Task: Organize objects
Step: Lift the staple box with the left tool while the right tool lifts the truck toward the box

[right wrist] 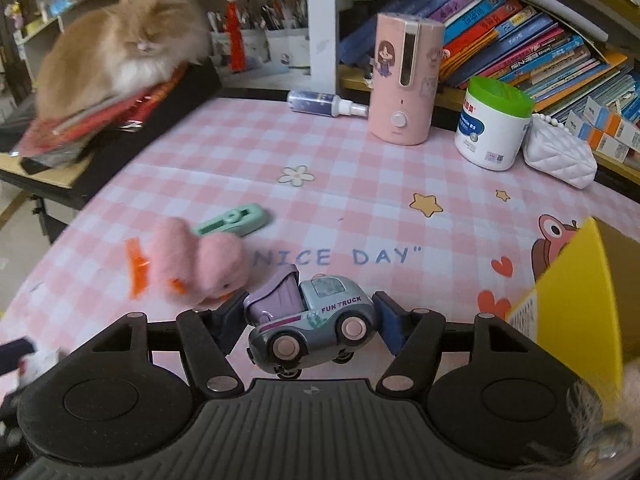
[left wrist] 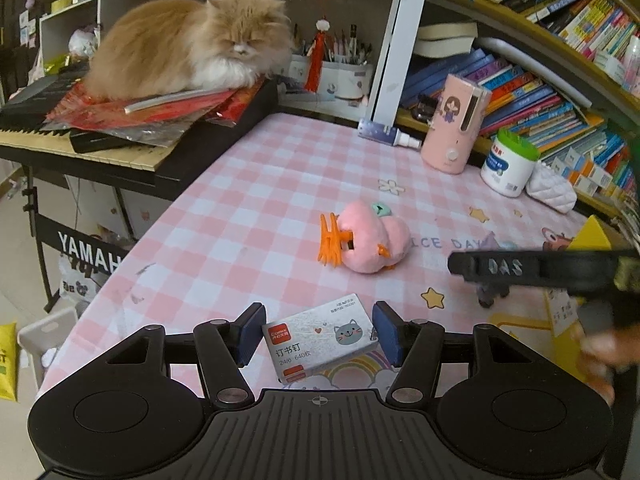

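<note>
My left gripper [left wrist: 319, 332] is shut on a white box of staples [left wrist: 320, 342] with a cat drawing, holding it just above the pink checked tablecloth [left wrist: 256, 200]. My right gripper [right wrist: 310, 326] is shut on a small grey and purple toy truck [right wrist: 310, 322] marked FUN TRUCK, lifted off the cloth. A pink plush hair clip [left wrist: 370, 242] with orange teeth lies mid-table; it also shows in the right wrist view [right wrist: 200, 266]. A mint green small tool [right wrist: 234, 220] lies behind it. The right gripper shows in the left view [left wrist: 540, 270].
A yellow box [right wrist: 576, 300] stands at the right edge. At the back stand a pink humidifier [right wrist: 404, 80], a green-lidded white jar [right wrist: 494, 124], a white quilted pouch [right wrist: 560, 156] and a spray bottle [right wrist: 320, 102]. A cat [left wrist: 192, 44] lies on a keyboard at left.
</note>
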